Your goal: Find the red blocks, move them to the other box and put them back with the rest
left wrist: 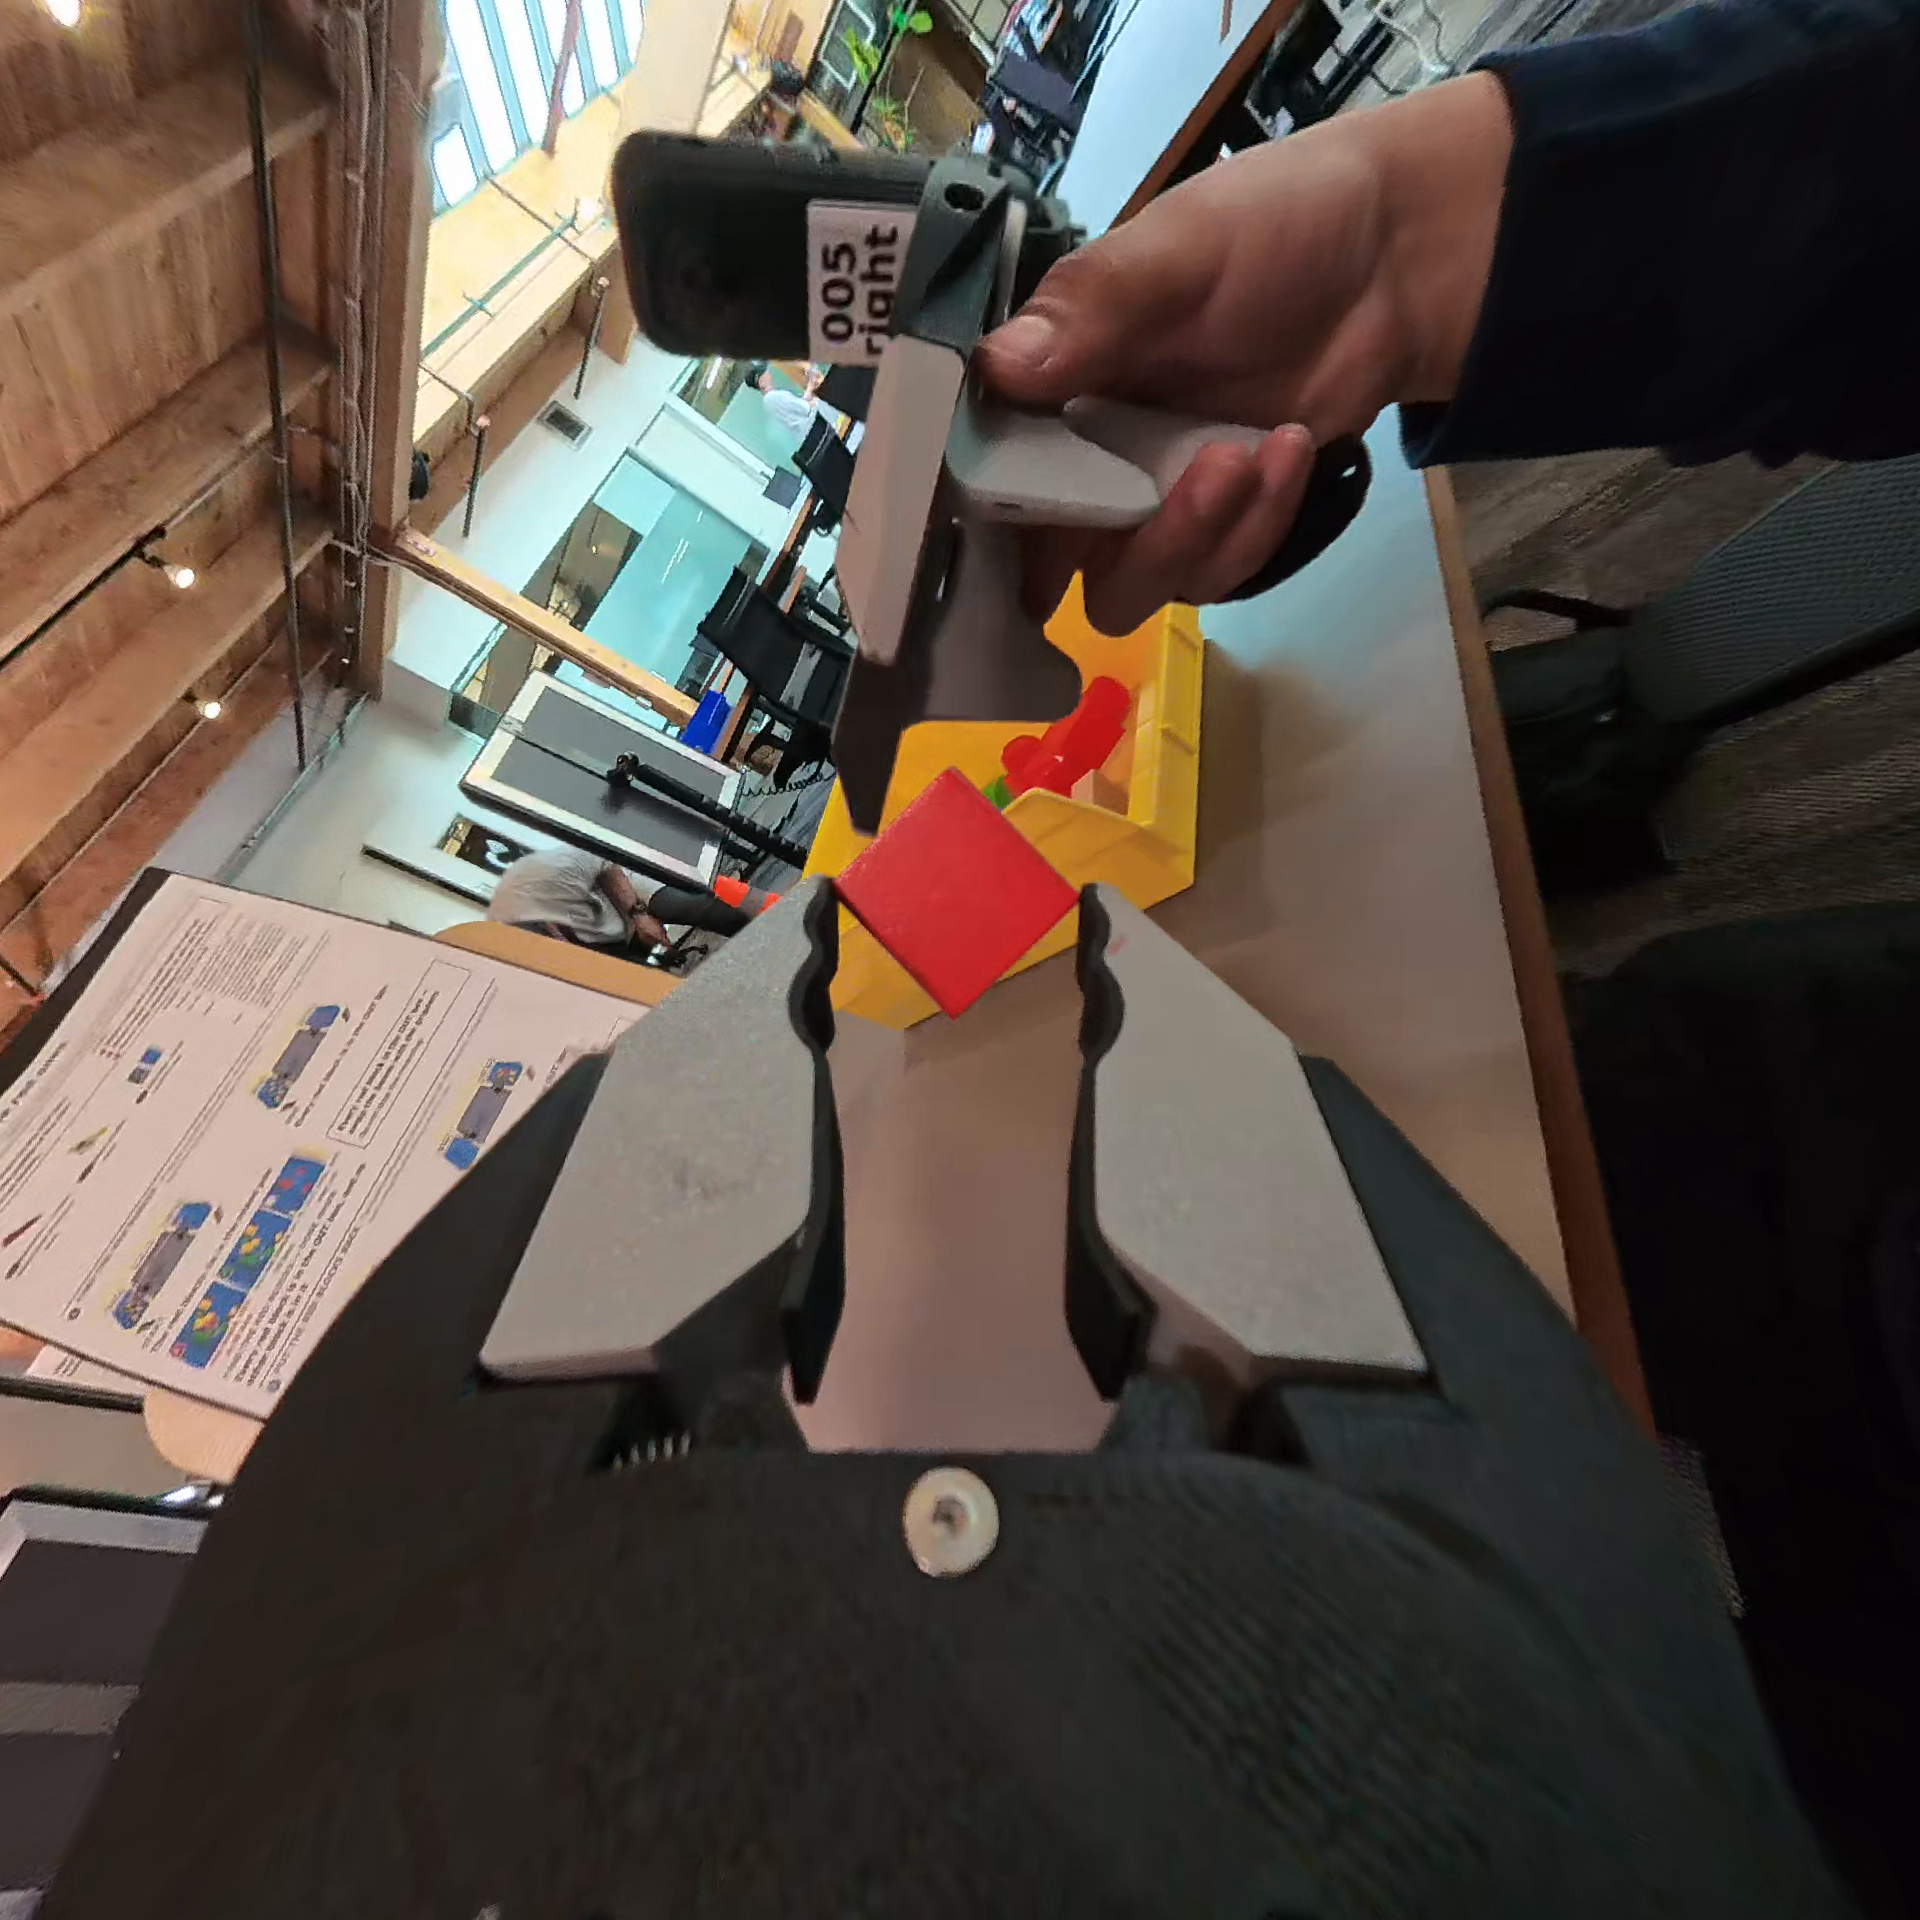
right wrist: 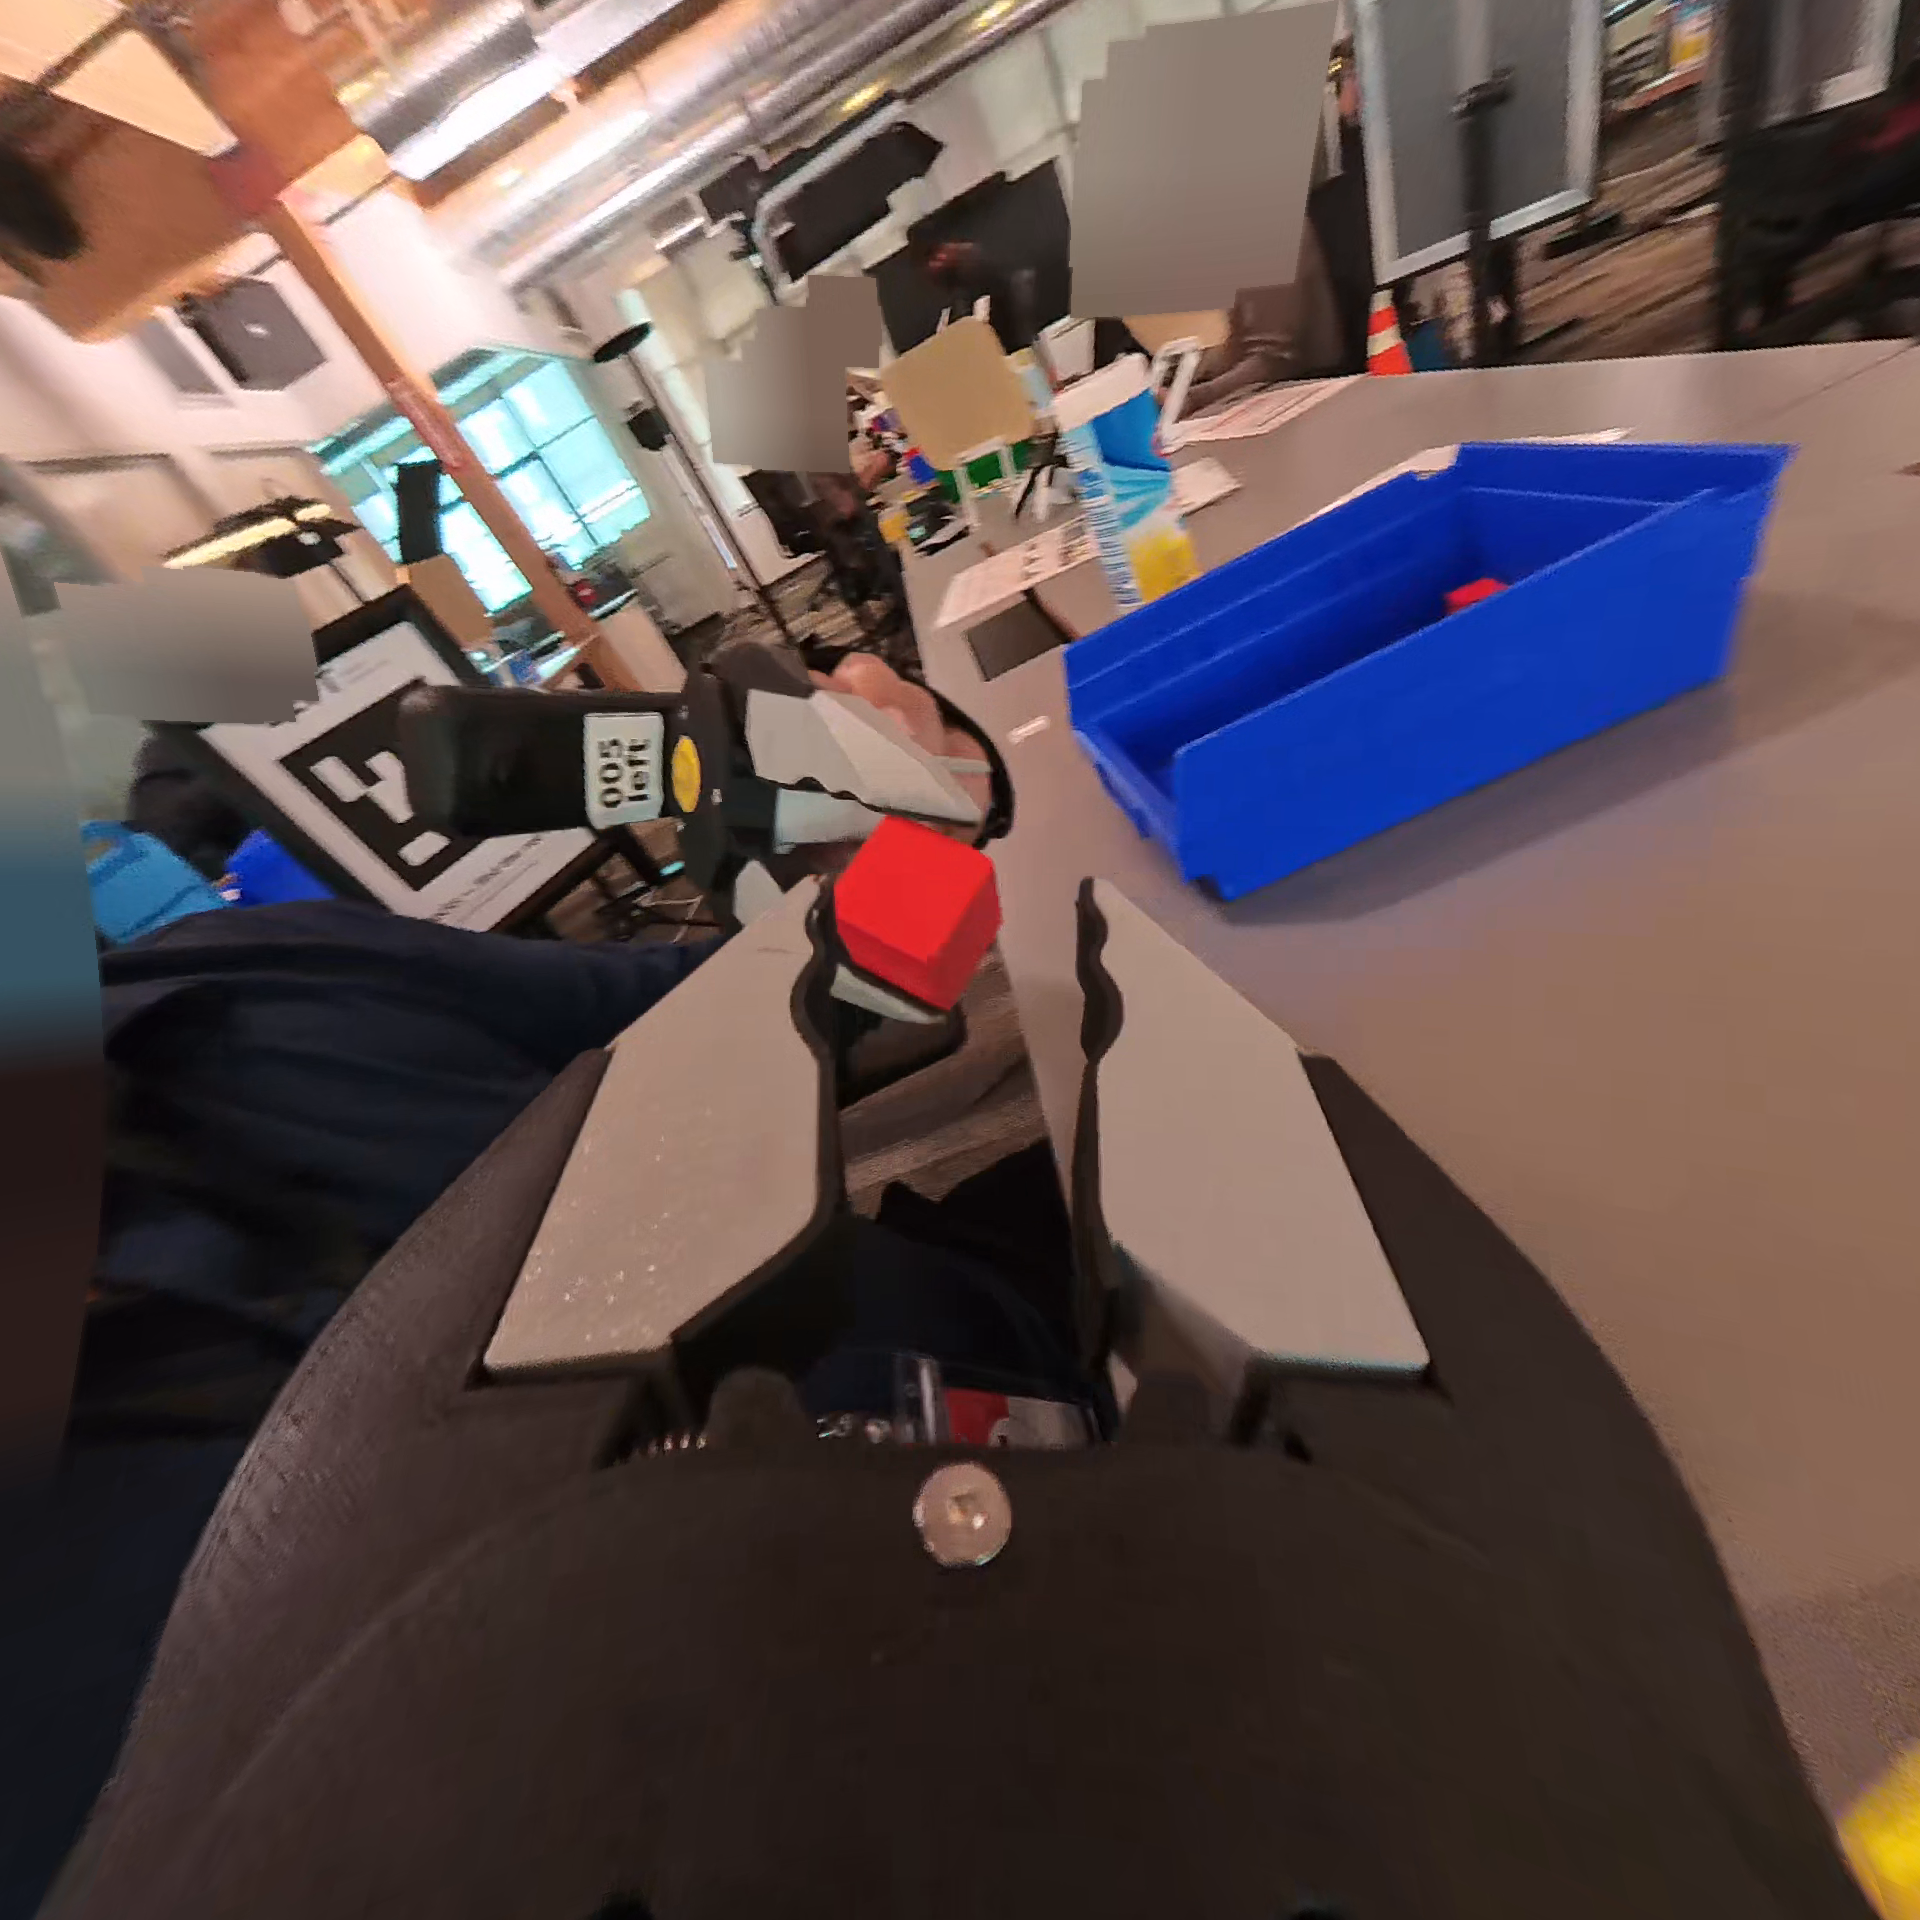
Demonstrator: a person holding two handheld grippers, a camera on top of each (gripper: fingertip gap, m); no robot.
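A red cube (left wrist: 956, 902) sits cornerwise between the pads of my left gripper (left wrist: 956, 914), which is shut on it above the table. In the right wrist view the left gripper's fingers (right wrist: 873, 764) clamp the cube (right wrist: 914, 914) from above and below. My right gripper (right wrist: 951, 914) is open: the cube lies by its left fingertip, with a clear gap to the right one. One right finger (left wrist: 894, 582) ends at the cube's upper edge. Behind it stands a yellow box (left wrist: 1174, 727) holding a red piece (left wrist: 1081, 727). A blue box (right wrist: 1455, 727) holds a red block (right wrist: 1473, 594).
A grey table (left wrist: 1351, 987) with a wooden edge carries both boxes. A printed instruction sheet (left wrist: 260, 1122) lies to the left. A blue and white canister (right wrist: 1122, 488) and papers stand behind the blue box. A person's hand (left wrist: 1247, 260) holds the right gripper.
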